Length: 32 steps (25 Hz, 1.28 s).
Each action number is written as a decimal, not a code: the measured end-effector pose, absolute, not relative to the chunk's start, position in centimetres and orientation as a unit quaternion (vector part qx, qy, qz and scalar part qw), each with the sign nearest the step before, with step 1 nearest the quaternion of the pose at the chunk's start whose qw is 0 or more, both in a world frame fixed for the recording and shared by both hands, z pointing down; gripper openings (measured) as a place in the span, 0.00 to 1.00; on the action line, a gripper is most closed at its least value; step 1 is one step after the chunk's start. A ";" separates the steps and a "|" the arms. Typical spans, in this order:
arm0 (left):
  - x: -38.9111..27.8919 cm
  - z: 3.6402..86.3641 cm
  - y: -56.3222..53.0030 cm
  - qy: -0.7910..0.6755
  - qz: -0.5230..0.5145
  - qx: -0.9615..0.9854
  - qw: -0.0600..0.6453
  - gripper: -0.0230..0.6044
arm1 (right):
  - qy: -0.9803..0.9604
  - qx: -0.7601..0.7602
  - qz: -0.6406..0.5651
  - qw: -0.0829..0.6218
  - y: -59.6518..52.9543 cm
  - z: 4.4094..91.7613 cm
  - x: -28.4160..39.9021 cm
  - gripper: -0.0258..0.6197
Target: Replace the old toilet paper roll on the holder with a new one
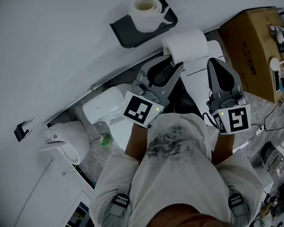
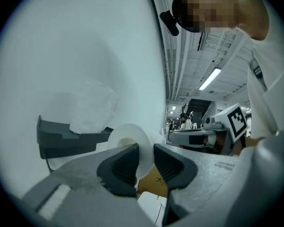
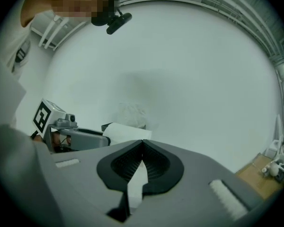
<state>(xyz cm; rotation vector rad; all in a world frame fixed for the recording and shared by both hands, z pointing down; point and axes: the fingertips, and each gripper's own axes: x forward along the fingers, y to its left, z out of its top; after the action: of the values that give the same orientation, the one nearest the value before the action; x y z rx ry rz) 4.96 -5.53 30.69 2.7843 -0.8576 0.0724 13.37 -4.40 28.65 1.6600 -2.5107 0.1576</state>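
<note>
Between the fingers of the left gripper sits the new toilet paper roll, full and white. The dark pads stand partway closed and pinch one side of it, and its round end and pale core show just over the left pad. Ahead of these fingertips and off to their left, the dark holder juts from the white wall. The old roll rests on top of it, out of focus in the left gripper view. From the head view the old roll is thinner, with a wide cardboard core and a loose tail of paper hanging over the holder's edge. It is well apart from the new roll, which hangs clear of both the holder and the wall. The right gripper is just beside the left one, on its right. Its fingers are pressed tight together at the tips with nothing between them, and only a sliver of white surface shows through the slit lower down. The new roll lies ahead of the right fingers and to their left. A cardboard box stands off to their right, against the wall.
</note>
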 end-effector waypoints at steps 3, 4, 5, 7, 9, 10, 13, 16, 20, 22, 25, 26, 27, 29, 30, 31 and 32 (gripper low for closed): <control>3.7 30.5 -5.1 -0.300 0.023 0.947 0.114 0.22 | -0.839 0.539 0.047 0.062 -4.6 28.1 12.2 0.04; 3.3 30.5 -5.0 -0.302 0.023 0.946 0.114 0.22 | -0.842 0.535 0.045 0.061 -4.7 28.0 11.8 0.04; 2.9 30.6 -4.9 -0.305 0.024 0.945 0.114 0.22 | -0.844 0.531 0.043 0.061 -4.8 28.0 11.3 0.04; 2.1 30.6 -4.6 -0.312 0.023 0.943 0.115 0.22 | -0.849 0.523 0.041 0.061 -4.9 27.8 10.5 0.04; 1.4 30.6 -4.3 -0.319 0.021 0.940 0.116 0.22 | -0.854 0.516 0.038 0.060 -5.0 27.6 9.8 0.04; 1.0 30.6 -4.2 -0.322 0.020 0.939 0.117 0.22 | -0.856 0.512 0.036 0.060 -5.0 27.5 9.4 0.04; 0.0 30.6 -4.1 -0.334 0.018 0.935 0.119 0.22 | -0.862 0.503 0.033 0.058 -5.4 27.3 8.5 0.04; -0.6 30.7 -4.2 -0.346 0.019 0.930 0.120 0.22 | -0.868 0.493 0.030 0.053 -6.1 27.0 8.0 0.04; -1.3 30.7 -4.3 -0.357 0.020 0.926 0.120 0.22 | -0.874 0.482 0.023 0.050 -7.1 26.5 7.4 0.04; -2.0 30.8 -4.1 -0.360 0.020 0.925 0.121 0.22 | -0.878 0.476 0.017 0.049 -7.6 26.3 6.7 0.04; -2.8 30.9 -3.8 -0.363 0.021 0.924 0.123 0.22 | -0.883 0.467 0.008 0.049 -8.4 25.8 5.7 0.04; -3.0 31.0 -3.7 -0.364 0.022 0.923 0.124 0.22 | -0.884 0.464 0.005 0.048 -8.8 25.7 5.5 0.05; -3.2 31.0 -3.6 -0.366 0.023 0.922 0.125 0.22 | -0.886 0.461 0.003 0.047 -9.1 25.5 5.3 0.05; -3.3 31.1 -3.6 -0.370 0.023 0.920 0.127 0.22 | -0.890 0.454 -0.001 0.046 -9.8 25.2 5.0 0.11; -3.3 31.1 -3.6 -0.372 0.024 0.919 0.127 0.22 | -0.892 0.451 -0.003 0.045 -10.2 25.1 4.9 0.13; -3.4 31.2 -3.6 -0.374 0.025 0.919 0.127 0.22 | -0.893 0.448 -0.004 0.043 -10.5 25.1 4.7 0.14; -3.4 31.2 -3.6 -0.375 0.025 0.918 0.127 0.22 | -0.895 0.445 -0.005 0.042 -10.9 25.0 4.5 0.15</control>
<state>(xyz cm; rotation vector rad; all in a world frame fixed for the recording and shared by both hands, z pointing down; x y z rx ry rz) -3.44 -3.63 31.23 2.6713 -1.0925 0.0738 4.52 -10.89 24.97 1.3618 -2.7384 -0.0158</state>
